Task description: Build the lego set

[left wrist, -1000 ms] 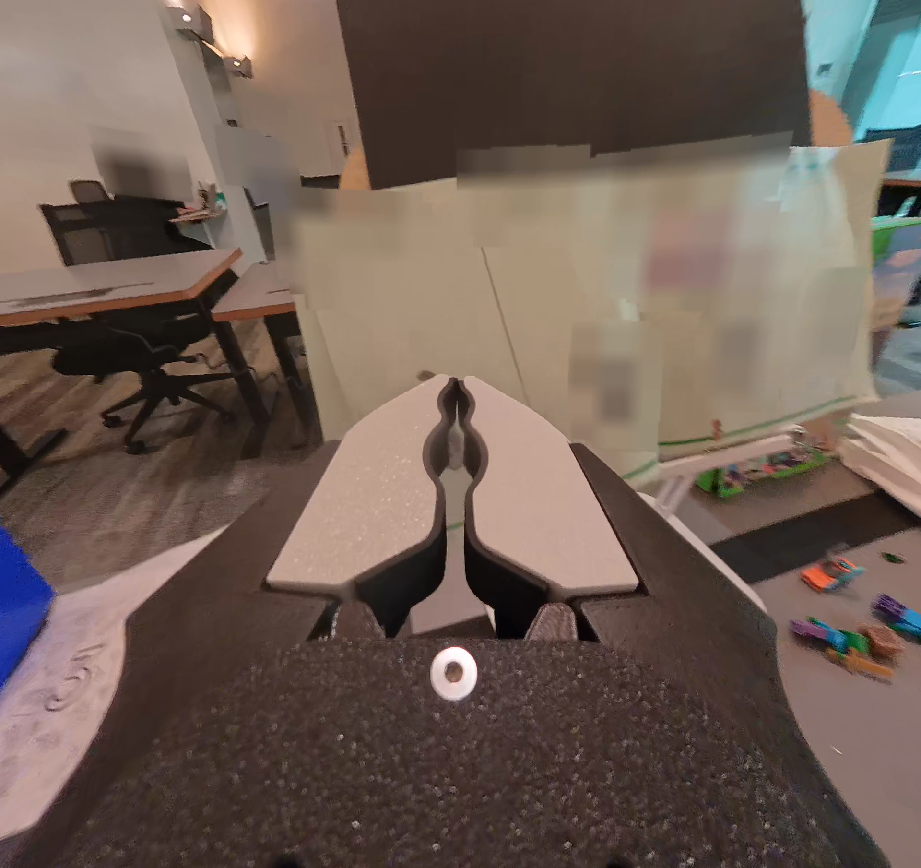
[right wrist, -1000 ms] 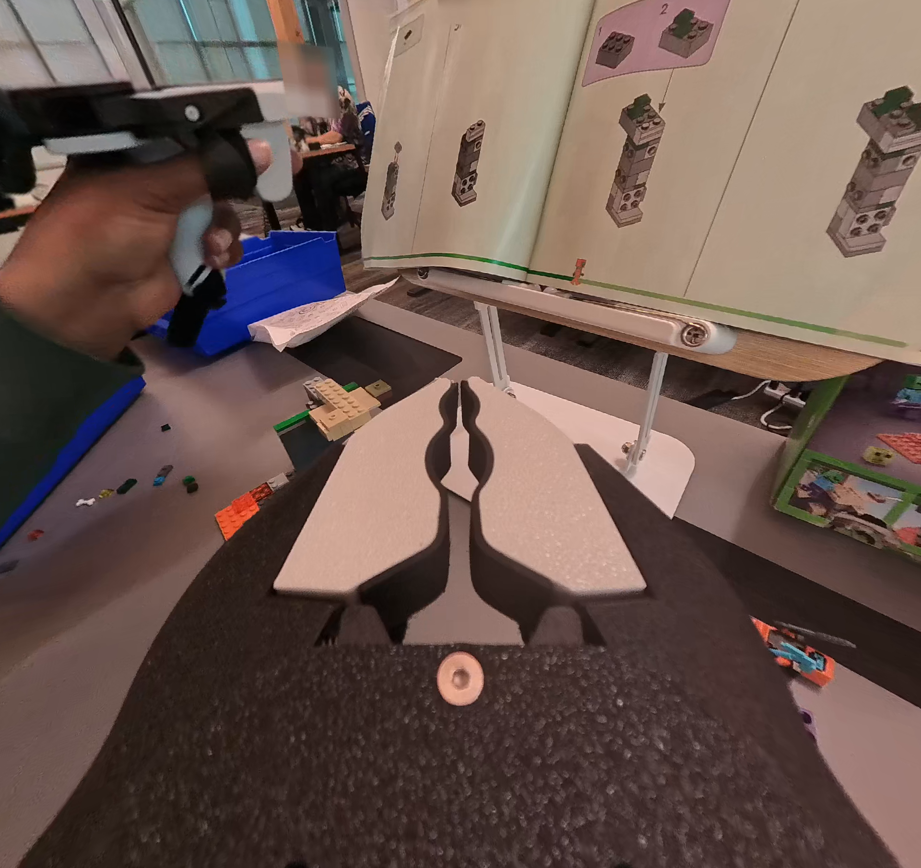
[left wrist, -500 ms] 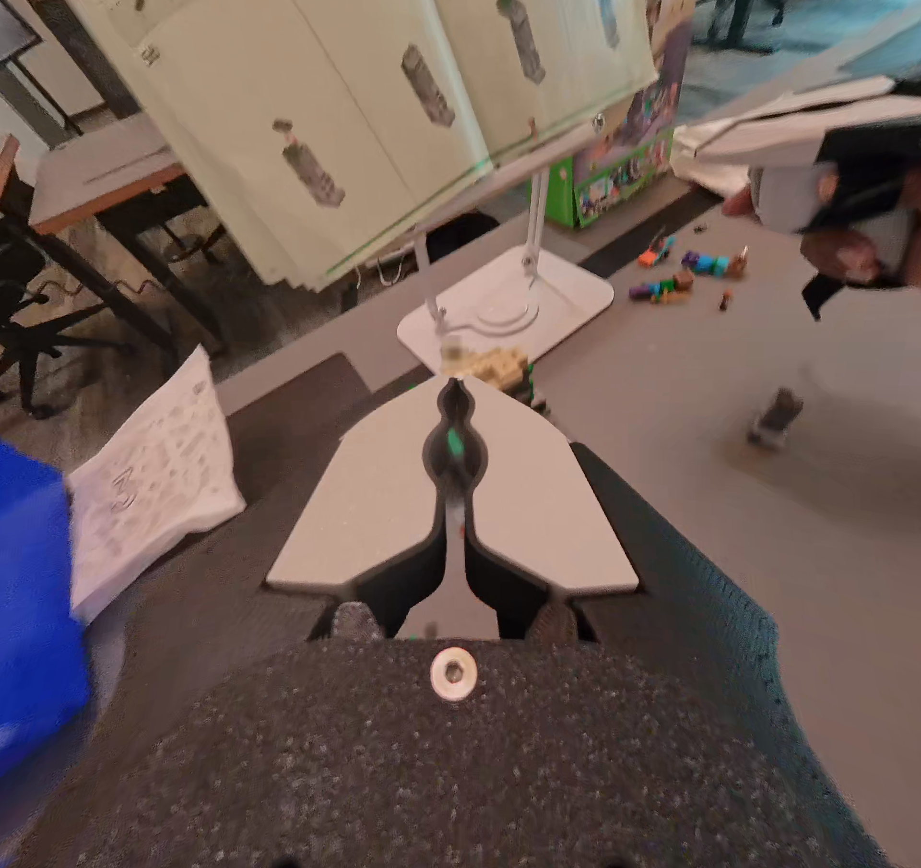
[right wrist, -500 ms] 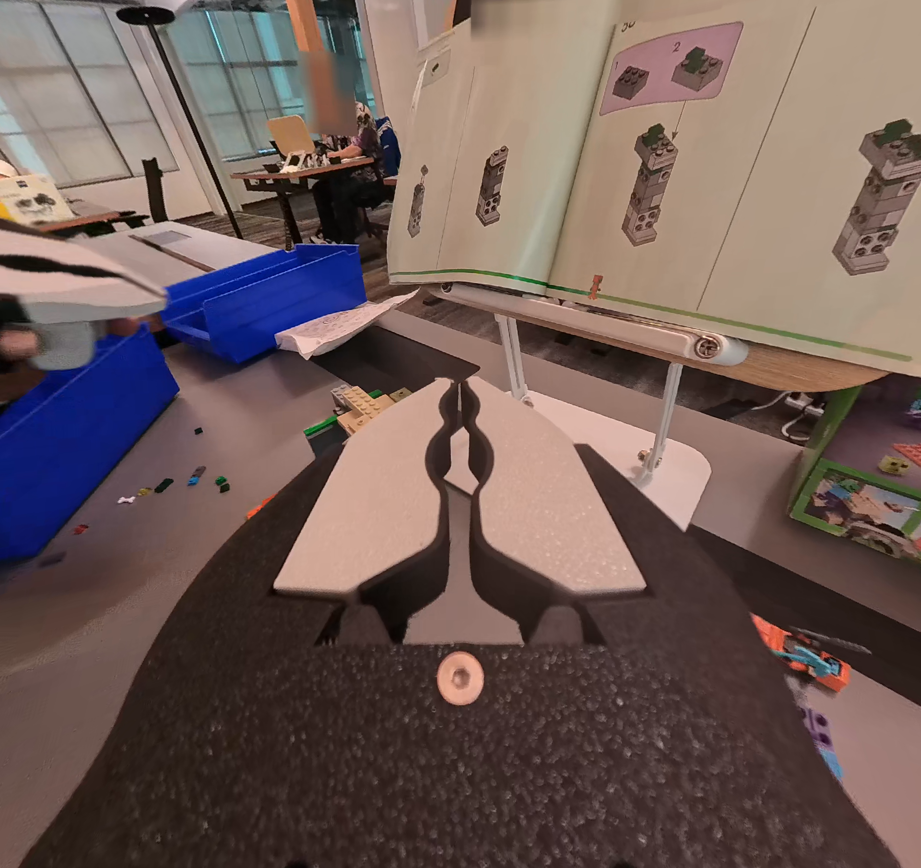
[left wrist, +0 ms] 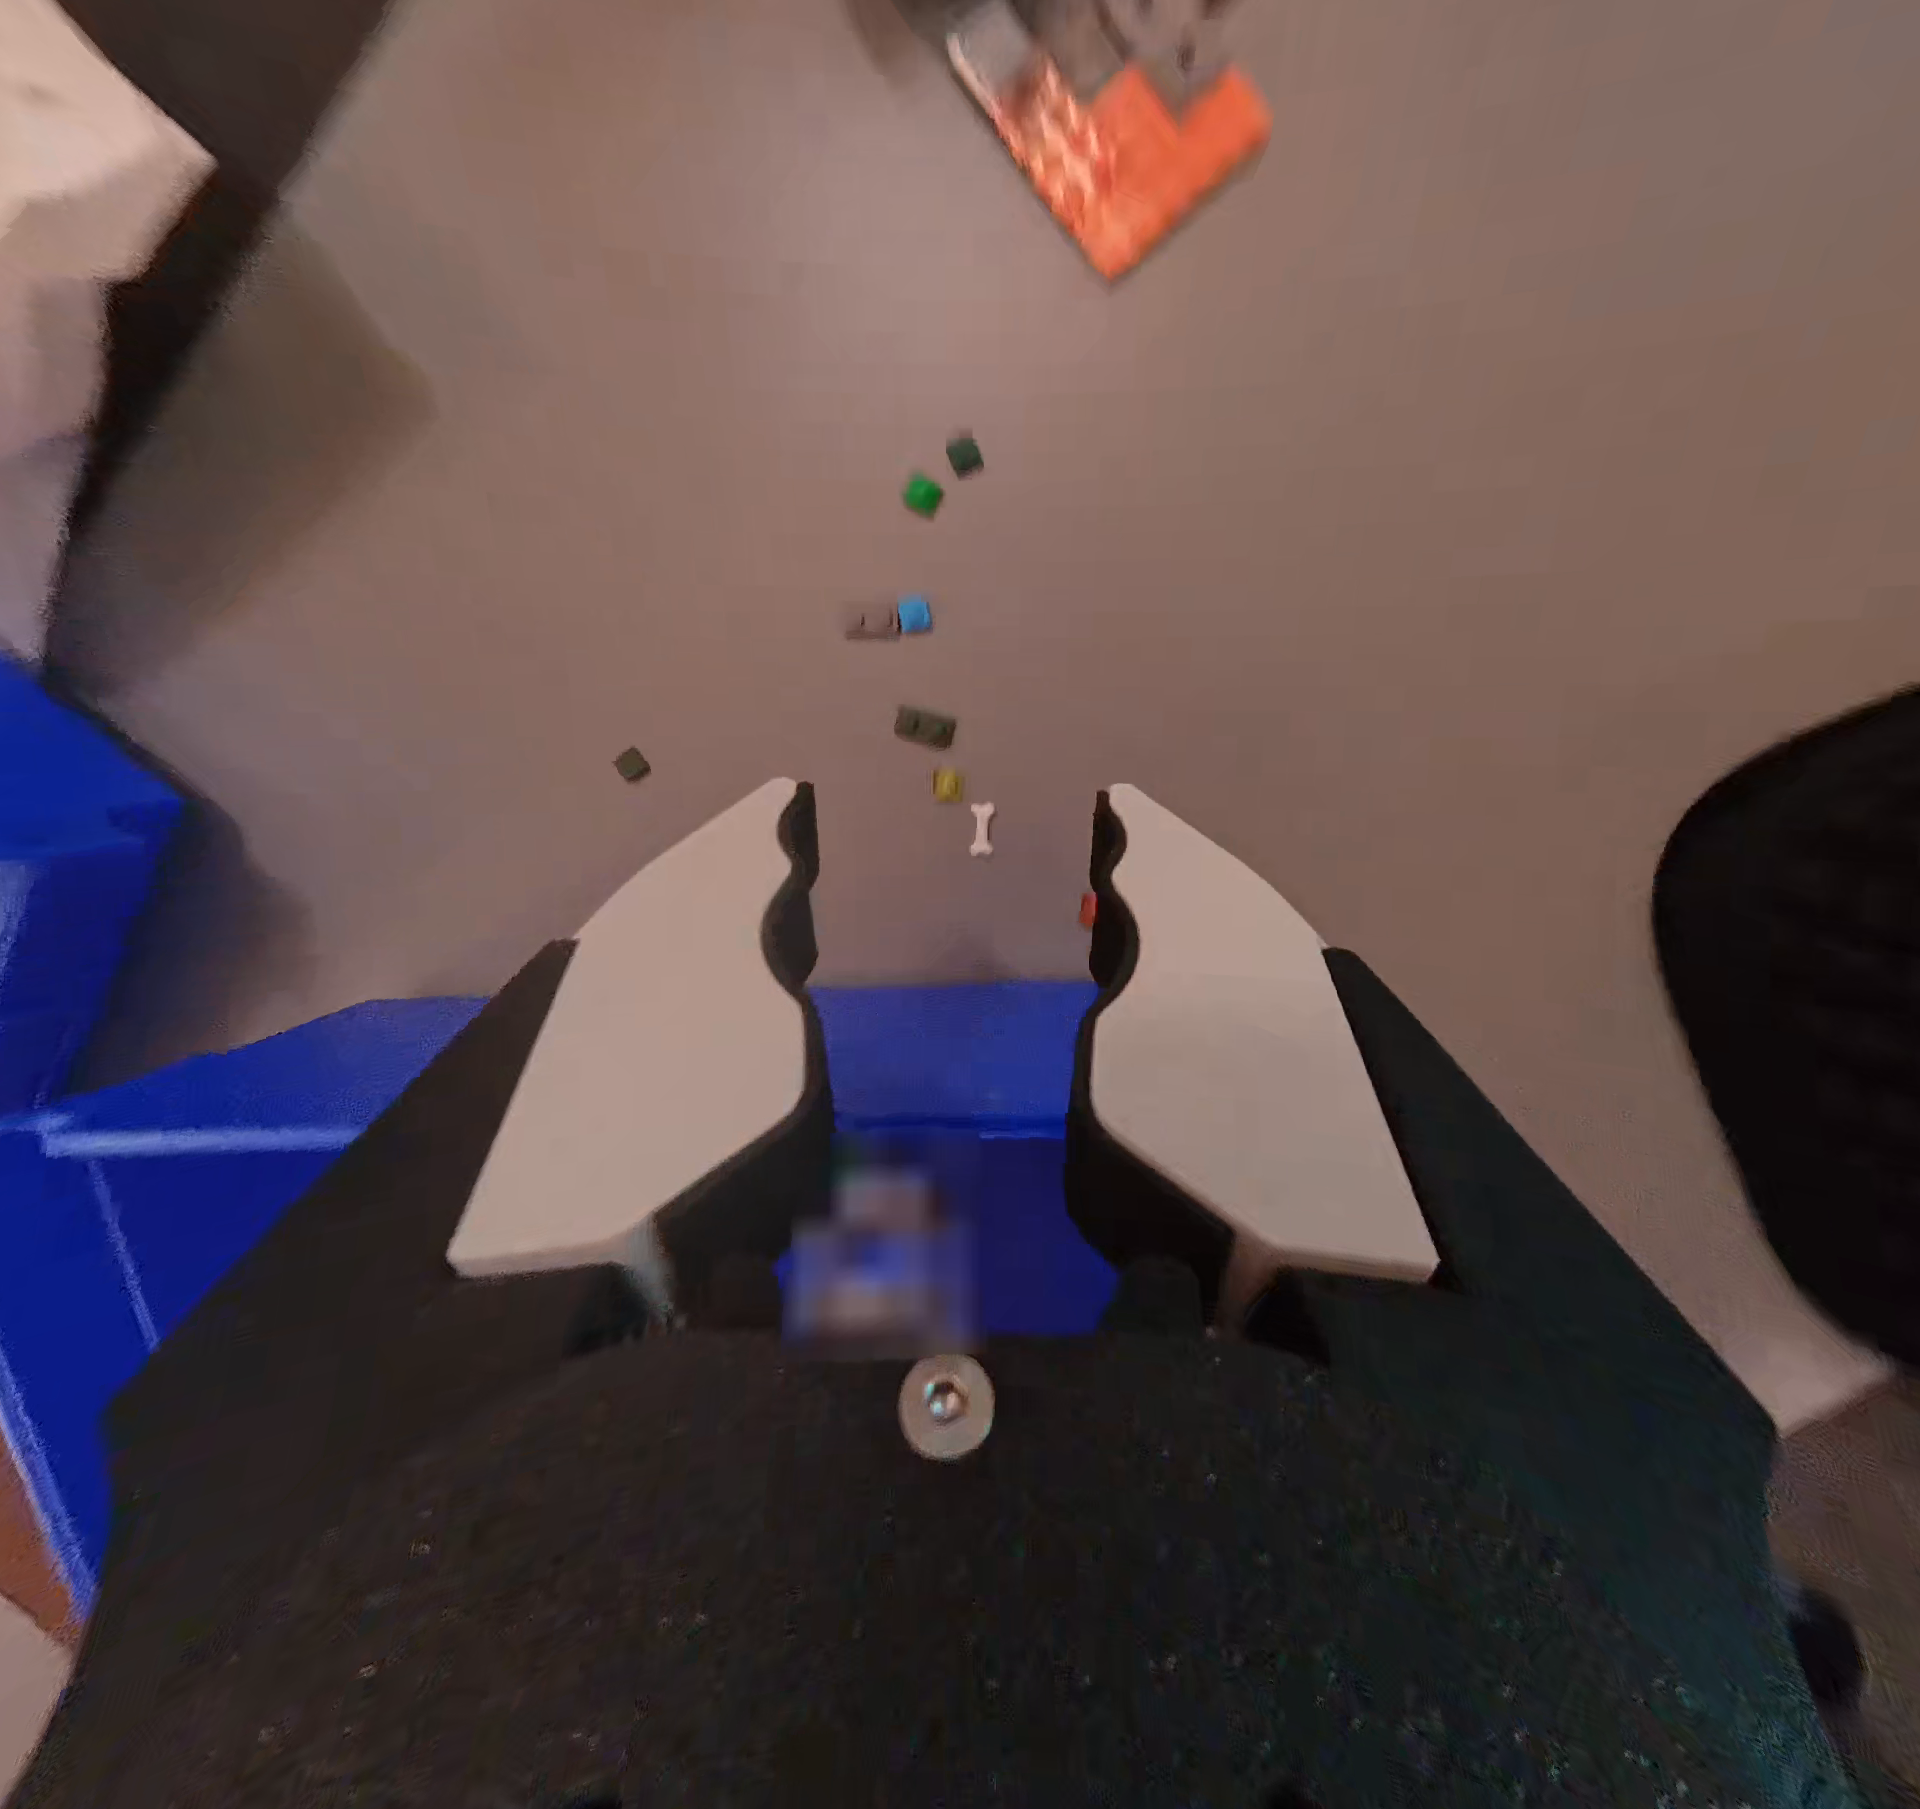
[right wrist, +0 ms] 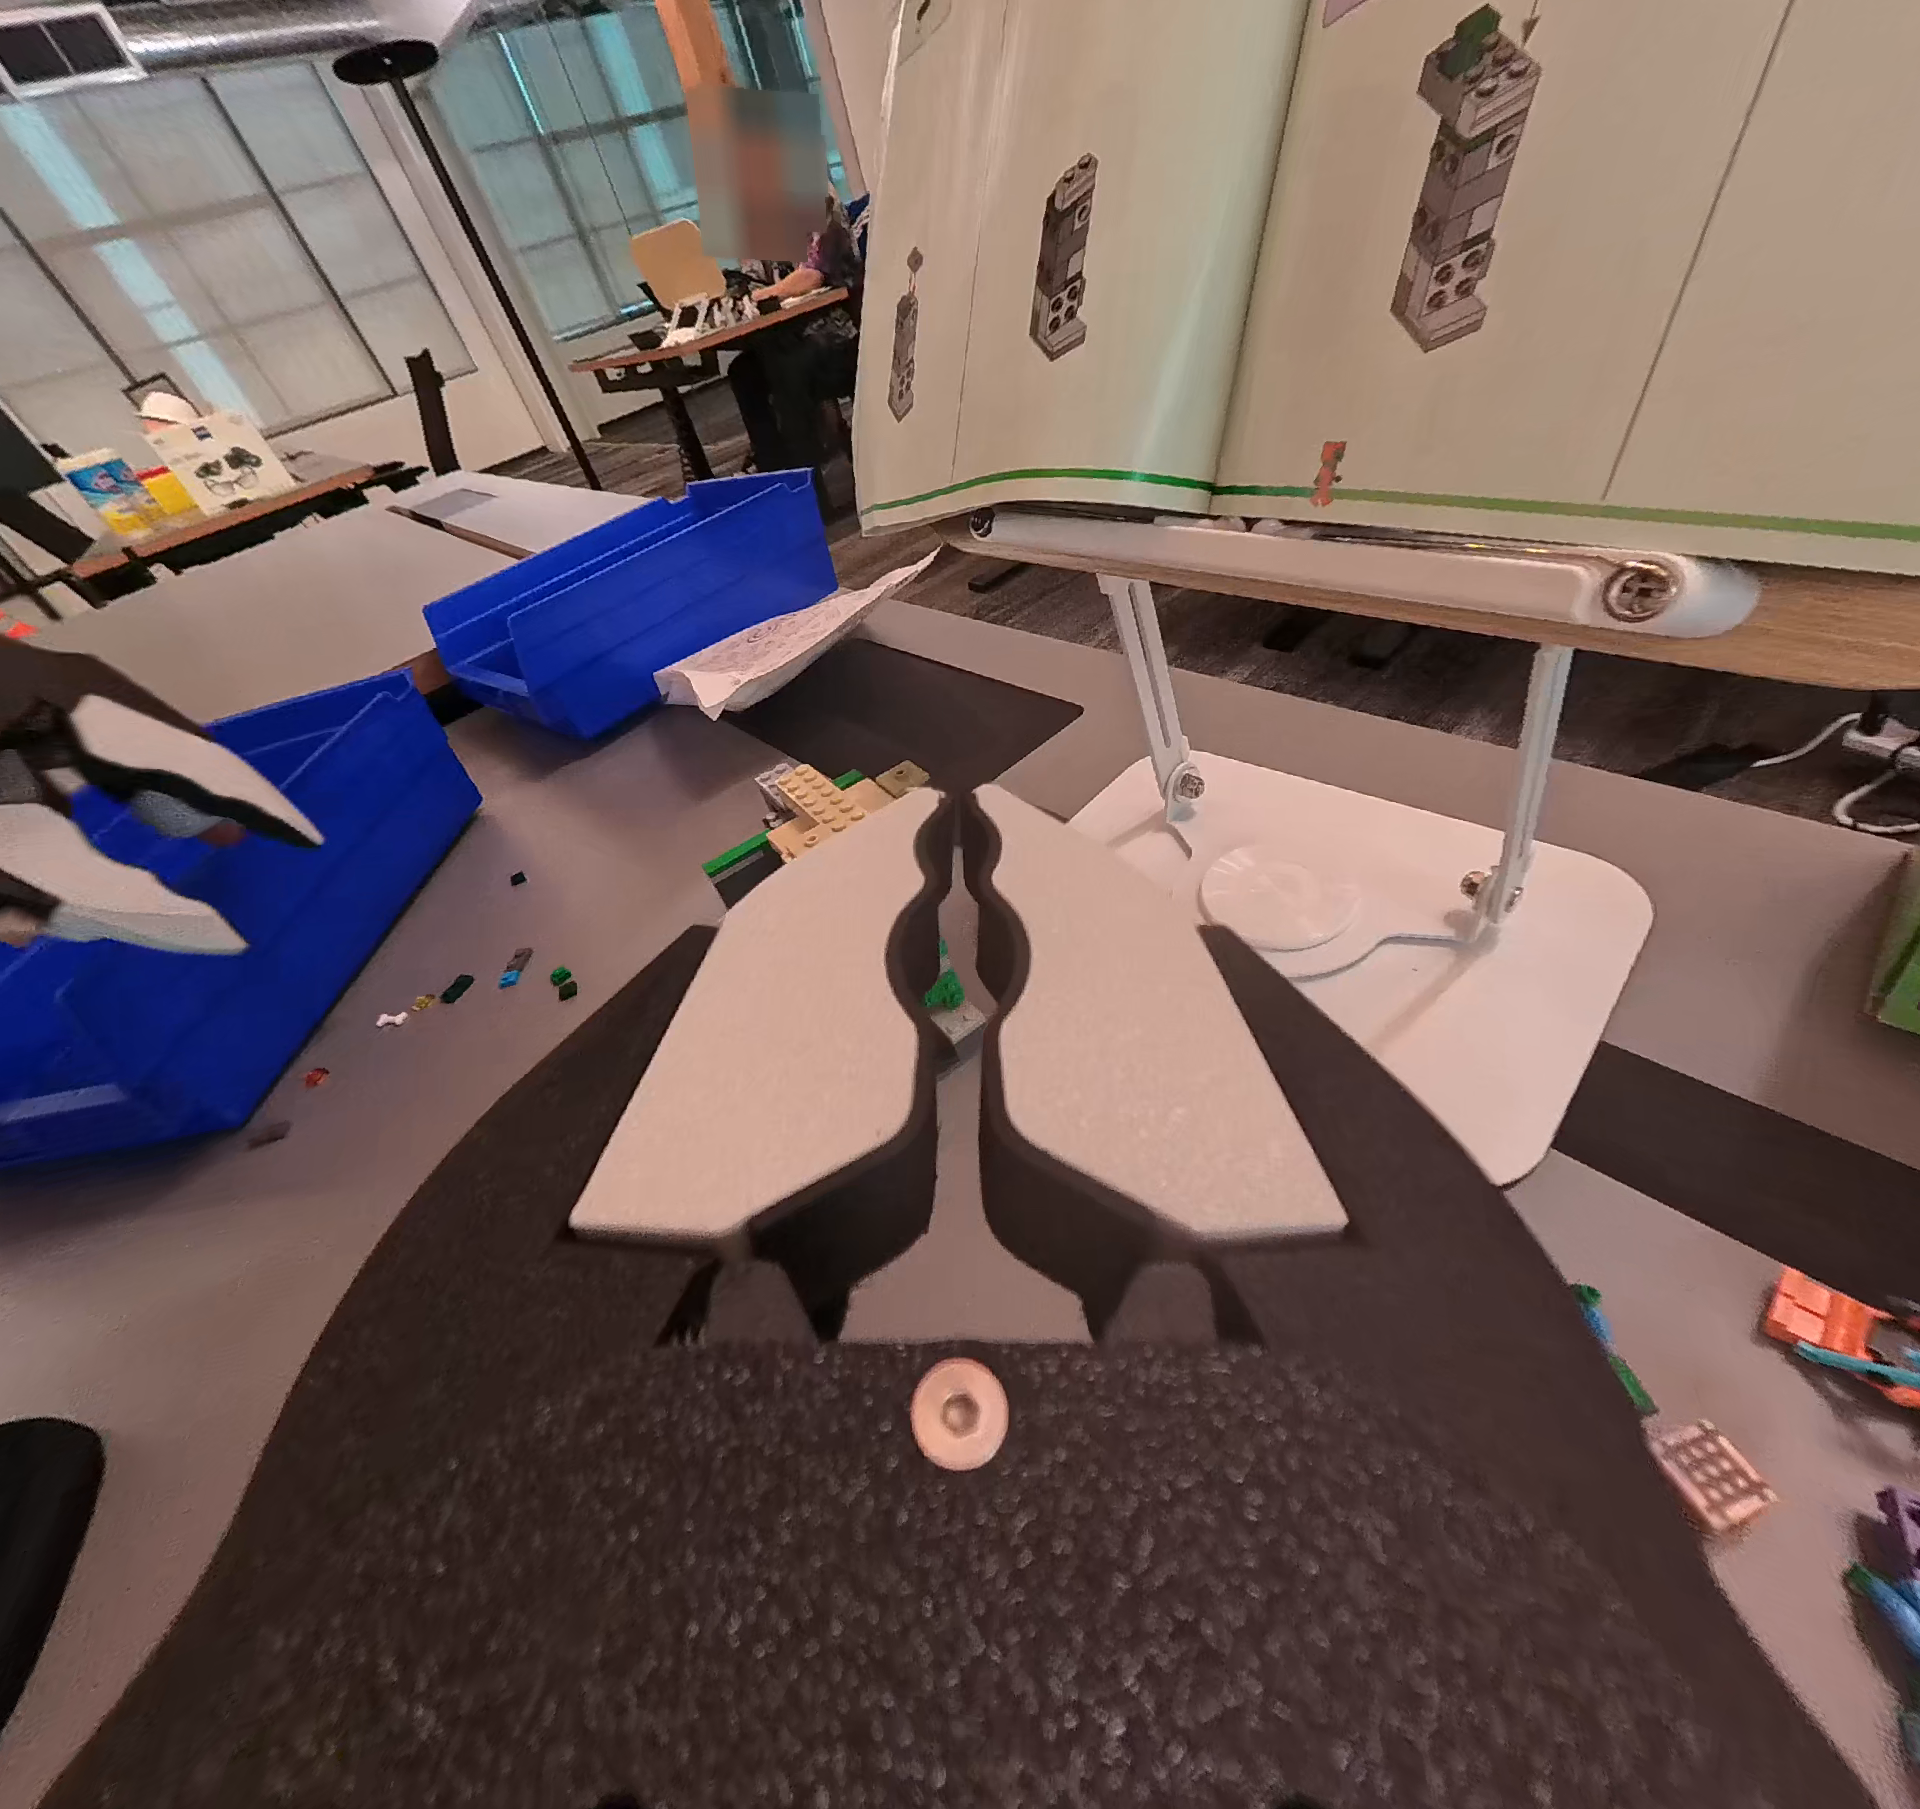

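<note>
Swinging down from the instruction booklet (right wrist: 1351, 253), the left gripper (left wrist: 951, 809) now hangs spread over the loose small bricks (left wrist: 923, 616) beside the blue bin (left wrist: 208, 1115), likely picking next, while the right gripper (right wrist: 956, 803) stays pressed together, empty, near the tan build (right wrist: 831, 798).

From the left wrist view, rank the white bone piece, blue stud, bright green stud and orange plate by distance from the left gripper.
1. White bone piece, between the open fingertips of the left gripper.
2. Blue stud, ahead.
3. Bright green stud, farther ahead.
4. Orange plate, top right.
</note>
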A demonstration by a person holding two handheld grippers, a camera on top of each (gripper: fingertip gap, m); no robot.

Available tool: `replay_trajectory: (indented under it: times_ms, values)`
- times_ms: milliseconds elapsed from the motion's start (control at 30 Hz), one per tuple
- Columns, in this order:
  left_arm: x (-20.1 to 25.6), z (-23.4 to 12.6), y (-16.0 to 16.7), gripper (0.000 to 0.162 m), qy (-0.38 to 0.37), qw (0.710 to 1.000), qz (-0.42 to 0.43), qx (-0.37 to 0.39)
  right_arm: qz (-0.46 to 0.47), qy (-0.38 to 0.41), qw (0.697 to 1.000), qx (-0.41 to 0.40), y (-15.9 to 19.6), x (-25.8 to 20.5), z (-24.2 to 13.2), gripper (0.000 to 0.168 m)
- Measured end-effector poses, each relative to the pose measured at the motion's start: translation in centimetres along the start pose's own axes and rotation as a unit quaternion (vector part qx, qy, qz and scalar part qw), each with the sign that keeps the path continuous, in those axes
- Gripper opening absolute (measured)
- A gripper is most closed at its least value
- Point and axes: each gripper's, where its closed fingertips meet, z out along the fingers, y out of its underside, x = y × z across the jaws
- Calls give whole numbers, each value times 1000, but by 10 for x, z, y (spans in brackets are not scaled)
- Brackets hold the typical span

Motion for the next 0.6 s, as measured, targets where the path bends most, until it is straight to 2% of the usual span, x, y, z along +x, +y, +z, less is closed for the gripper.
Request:
replay_trajectory:
  times_ms: [133, 233, 367, 600]
  values:
    - [0, 16, 5, 37, 77, 993, 47, -80, -11, -1, 1000, -13, 4, -2, 1, 1]
    - [4, 28, 8, 38, 126, 980, 69, -140, -14, 2, 1000, -17, 7, 0, 1, 1]
    - [-2, 52, 13, 39, 117, 967, 99, -205, -10, 1, 1000, -25, 11, 2, 2, 1]
    - [-8, 80, 24, 31, 93, 963, 102, -230, -8, 4, 1000, -26, 12, 7, 1, 1]
